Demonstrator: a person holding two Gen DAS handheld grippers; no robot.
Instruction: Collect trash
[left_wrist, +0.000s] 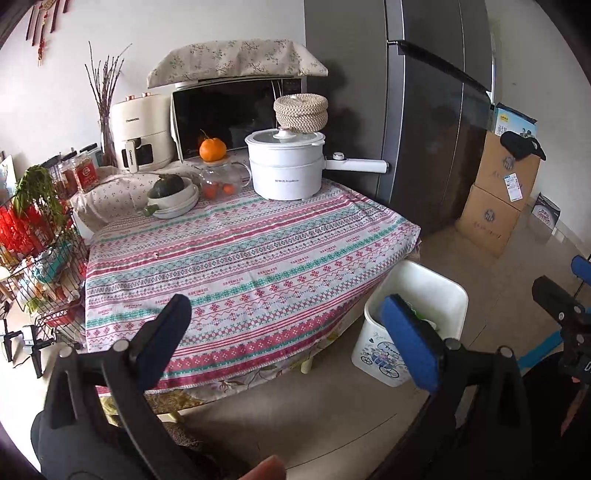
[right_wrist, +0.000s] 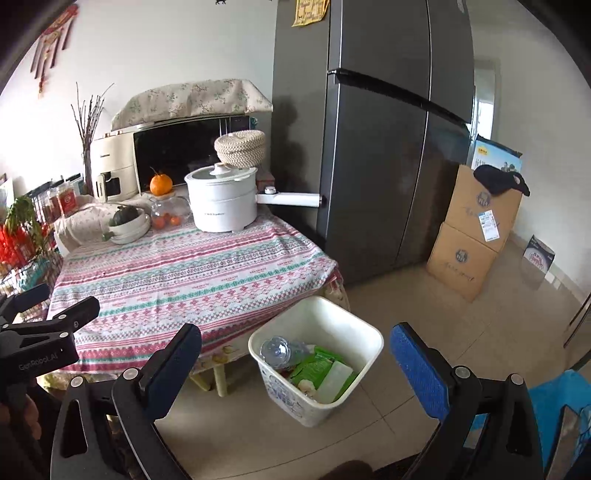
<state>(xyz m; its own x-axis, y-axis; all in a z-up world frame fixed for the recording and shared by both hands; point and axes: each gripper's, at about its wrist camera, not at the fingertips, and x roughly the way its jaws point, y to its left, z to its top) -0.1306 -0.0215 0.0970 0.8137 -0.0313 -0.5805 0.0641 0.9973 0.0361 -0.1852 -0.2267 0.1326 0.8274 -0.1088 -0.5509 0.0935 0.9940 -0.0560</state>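
White plastic bin (right_wrist: 317, 354) lower centre holds clear bottle (right_wrist: 282, 349), green wrappers (right_wrist: 317, 367) — patterned tablecloth (right_wrist: 184, 273) shows no trash. Left gripper (left_wrist: 291, 332), right gripper (right_wrist: 295, 365) both wide open, empty — task looks nearly done.

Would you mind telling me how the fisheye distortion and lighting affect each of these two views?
Left wrist view: dark vignette in the corners, the fridge edges bow, soft daylight, the tablecloth evenly lit. Right wrist view: same curving, the doorway beyond the cardboard boxes looks washed out, yet the bin contents stay legible.

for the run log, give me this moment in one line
left gripper open, empty | right gripper open, empty | trash bin holds bottle, wrappers
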